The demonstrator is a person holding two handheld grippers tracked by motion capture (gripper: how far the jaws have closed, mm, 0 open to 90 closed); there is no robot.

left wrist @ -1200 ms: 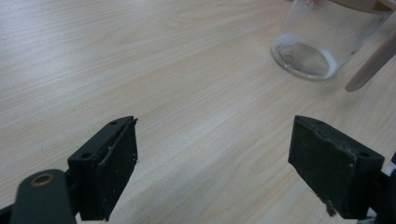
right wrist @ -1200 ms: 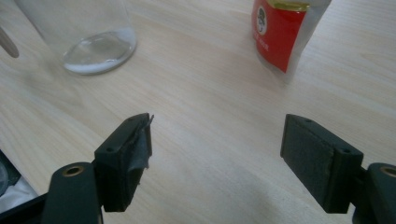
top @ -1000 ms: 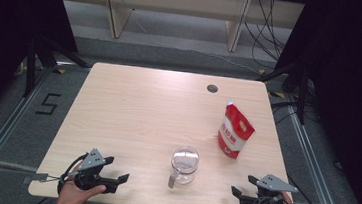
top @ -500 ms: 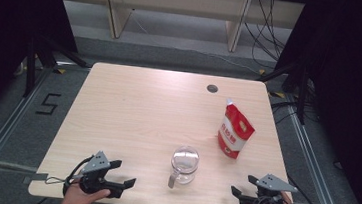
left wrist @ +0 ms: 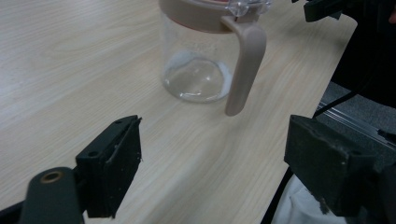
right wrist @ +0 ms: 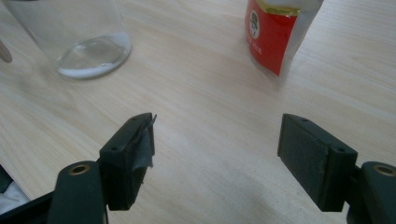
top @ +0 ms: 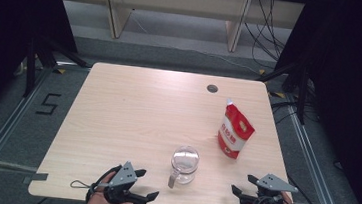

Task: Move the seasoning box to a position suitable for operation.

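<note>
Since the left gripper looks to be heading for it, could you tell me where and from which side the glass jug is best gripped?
Probably by its beige handle. The glass jug stands upright with that handle pointing to the near table edge, towards the left gripper, whose open, empty jaws have just been closing slightly. Coming in level from the near side, the jaws could close across the flat strap; the round glass body looks wider and slippery.

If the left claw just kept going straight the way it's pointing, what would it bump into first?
Most likely the beige handle of the glass jug, straight ahead of the open left claw; only bare table lies between. Exact depth is hard to judge.
</note>
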